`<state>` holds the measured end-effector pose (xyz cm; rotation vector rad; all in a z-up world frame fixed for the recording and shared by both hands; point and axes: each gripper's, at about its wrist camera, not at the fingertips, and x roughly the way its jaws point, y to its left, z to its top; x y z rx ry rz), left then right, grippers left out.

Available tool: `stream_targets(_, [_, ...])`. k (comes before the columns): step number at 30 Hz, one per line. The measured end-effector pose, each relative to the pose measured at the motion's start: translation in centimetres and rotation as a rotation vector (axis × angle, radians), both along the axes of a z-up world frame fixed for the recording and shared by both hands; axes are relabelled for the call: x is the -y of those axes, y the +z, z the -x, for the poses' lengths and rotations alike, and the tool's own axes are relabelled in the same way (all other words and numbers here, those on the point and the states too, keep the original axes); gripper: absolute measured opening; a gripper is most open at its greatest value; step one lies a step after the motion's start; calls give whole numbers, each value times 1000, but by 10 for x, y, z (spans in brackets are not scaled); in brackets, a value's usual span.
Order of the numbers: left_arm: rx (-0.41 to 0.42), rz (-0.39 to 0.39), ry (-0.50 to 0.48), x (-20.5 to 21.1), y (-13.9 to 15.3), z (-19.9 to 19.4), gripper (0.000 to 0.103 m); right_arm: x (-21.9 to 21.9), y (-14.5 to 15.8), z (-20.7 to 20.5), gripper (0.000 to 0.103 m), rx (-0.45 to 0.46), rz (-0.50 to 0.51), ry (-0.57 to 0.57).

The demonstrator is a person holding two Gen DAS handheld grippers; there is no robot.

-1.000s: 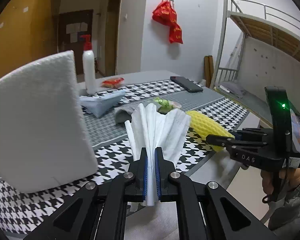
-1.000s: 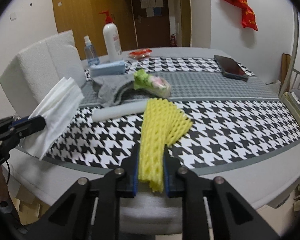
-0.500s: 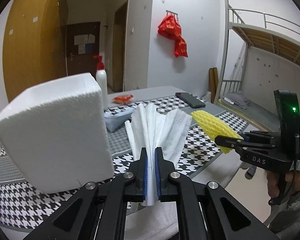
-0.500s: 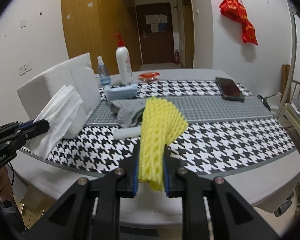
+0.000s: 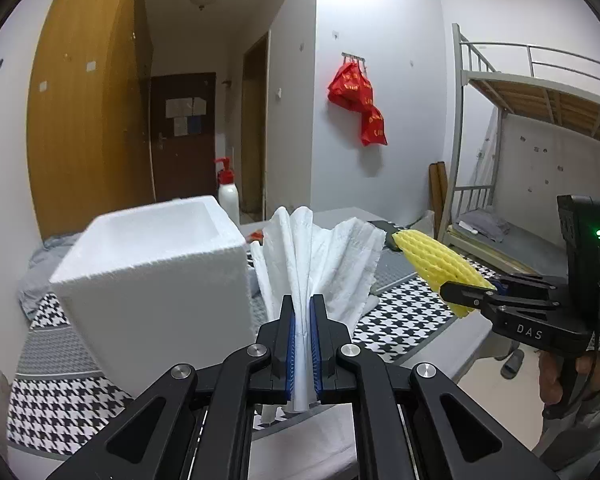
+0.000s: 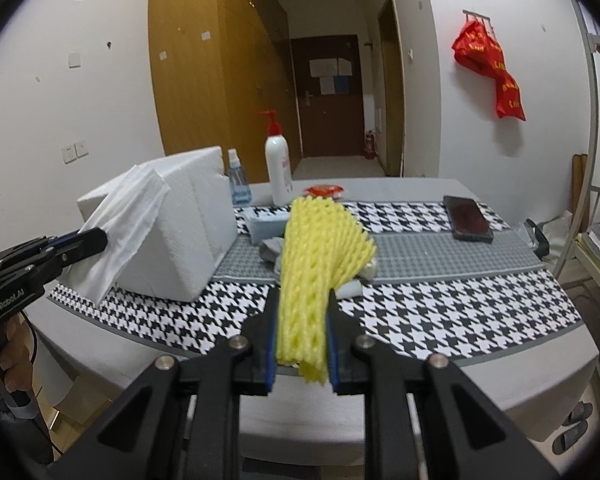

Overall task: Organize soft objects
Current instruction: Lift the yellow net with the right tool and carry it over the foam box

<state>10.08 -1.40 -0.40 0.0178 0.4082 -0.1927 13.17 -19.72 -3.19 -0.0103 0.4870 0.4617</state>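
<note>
— What does the left gripper (image 5: 303, 334) have?

— Its blue pads are clenched on a white, creased paper tissue (image 5: 320, 252), which fans out above the fingers and hangs clear of the tabletop (image 6: 440, 304) with its black-and-white houndstooth cloth.

— And the right gripper (image 6: 302, 344)?

— It is grasping a yellow foam fruit net (image 6: 316, 256), pinched near its lower end, the mesh sleeve standing up and flaring at the top. In the left wrist view the same net (image 5: 436, 260) sticks out leftward from that gripper (image 5: 470, 294), off the tabletop edge.

— What sits near them?

— A white open-topped polystyrene box (image 5: 156, 280) stands on the tabletop just left of the tissue. From the right wrist, the tissue (image 6: 124, 228) hangs in front of that box (image 6: 184, 236).

— Anything else on the cloth?

— Behind the net, a white pump bottle with a red head (image 6: 278, 168), a small blue spray bottle (image 6: 238, 180), a pale blue pack (image 6: 266, 226), a grey fabric piece (image 6: 274, 248), and a dark phone (image 6: 468, 218) to the right.
</note>
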Motion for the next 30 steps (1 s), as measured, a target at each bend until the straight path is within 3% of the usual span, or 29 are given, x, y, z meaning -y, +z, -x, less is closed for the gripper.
stream_targets(20, [79, 6, 121, -53, 44, 14, 7, -40, 55, -15, 23, 95, -55, 116])
stream_targets(30, [86, 11, 175, -75, 45, 14, 7, -69, 64, -19, 23, 123, -53, 195])
